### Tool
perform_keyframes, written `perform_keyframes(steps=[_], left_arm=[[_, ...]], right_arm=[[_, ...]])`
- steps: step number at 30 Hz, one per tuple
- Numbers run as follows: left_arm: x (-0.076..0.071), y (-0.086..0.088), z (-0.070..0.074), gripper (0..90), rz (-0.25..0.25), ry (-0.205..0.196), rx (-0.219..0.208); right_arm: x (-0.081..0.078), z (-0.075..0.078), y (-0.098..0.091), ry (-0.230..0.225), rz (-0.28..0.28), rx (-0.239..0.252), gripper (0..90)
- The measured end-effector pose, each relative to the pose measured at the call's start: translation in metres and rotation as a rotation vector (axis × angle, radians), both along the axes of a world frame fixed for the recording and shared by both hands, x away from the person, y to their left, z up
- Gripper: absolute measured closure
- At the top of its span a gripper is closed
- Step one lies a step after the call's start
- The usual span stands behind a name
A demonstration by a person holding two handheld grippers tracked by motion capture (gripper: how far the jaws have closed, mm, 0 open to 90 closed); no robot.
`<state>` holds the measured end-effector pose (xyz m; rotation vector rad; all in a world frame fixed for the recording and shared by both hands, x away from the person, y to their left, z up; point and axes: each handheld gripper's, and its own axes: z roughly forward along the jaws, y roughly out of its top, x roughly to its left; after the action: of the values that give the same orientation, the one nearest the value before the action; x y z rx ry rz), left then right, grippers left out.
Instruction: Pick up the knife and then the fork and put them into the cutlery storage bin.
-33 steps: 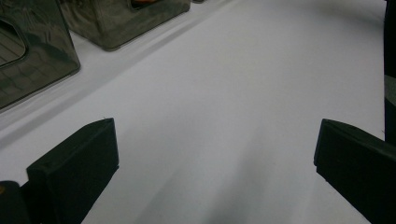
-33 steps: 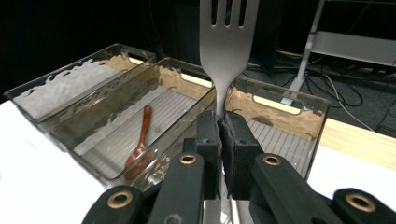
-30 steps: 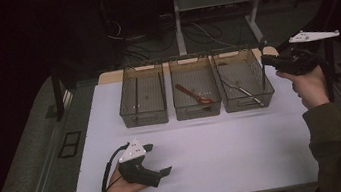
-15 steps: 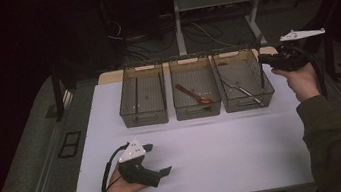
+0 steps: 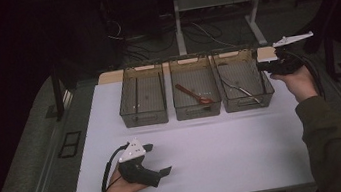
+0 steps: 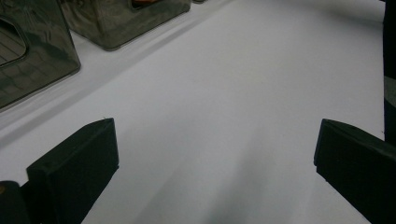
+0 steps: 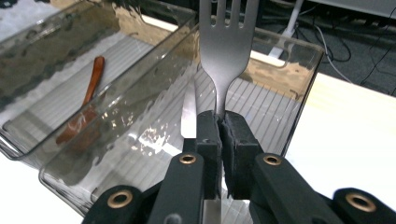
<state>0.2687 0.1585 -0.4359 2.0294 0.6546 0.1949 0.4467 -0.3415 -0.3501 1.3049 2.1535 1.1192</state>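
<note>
Gripping a fork [image 7: 227, 44] by its narrow neck above the rightmost bin [image 7: 299, 88], the right tool [image 7: 219, 122] holds a stiff, light, slick item likely to pivot, while the left tool [image 6: 210, 163] rests wide on the bench [image 5: 225, 143].

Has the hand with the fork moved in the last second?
Yes. The right gripper, clamping the silver metal fork, dropped lower and nearer the rightmost clear plastic bin.

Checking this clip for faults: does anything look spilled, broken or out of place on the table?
Nothing stands out. The three bins stand in a straight row; the wooden spoon lies inside the middle one. The right gripper clamps a fork upright above the right bin.
</note>
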Motion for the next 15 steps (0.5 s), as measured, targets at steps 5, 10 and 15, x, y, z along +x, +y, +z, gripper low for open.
perform_keyframes(steps=[5,10,15], left_arm=[[0.0,0.0,0.0,0.0,0.0,0.0,0.0],[0.0,0.0,0.0,0.0,0.0,0.001,-0.001],[0.0,0.0,0.0,0.0,0.0,0.0,-0.001]], right_arm=[[0.004,-0.006,0.002,0.04,0.009,-0.031,84.5],[0.008,-0.012,0.002,0.073,0.016,-0.045,84.5],[0.011,-0.016,0.004,0.098,0.025,-0.068,84.5]])
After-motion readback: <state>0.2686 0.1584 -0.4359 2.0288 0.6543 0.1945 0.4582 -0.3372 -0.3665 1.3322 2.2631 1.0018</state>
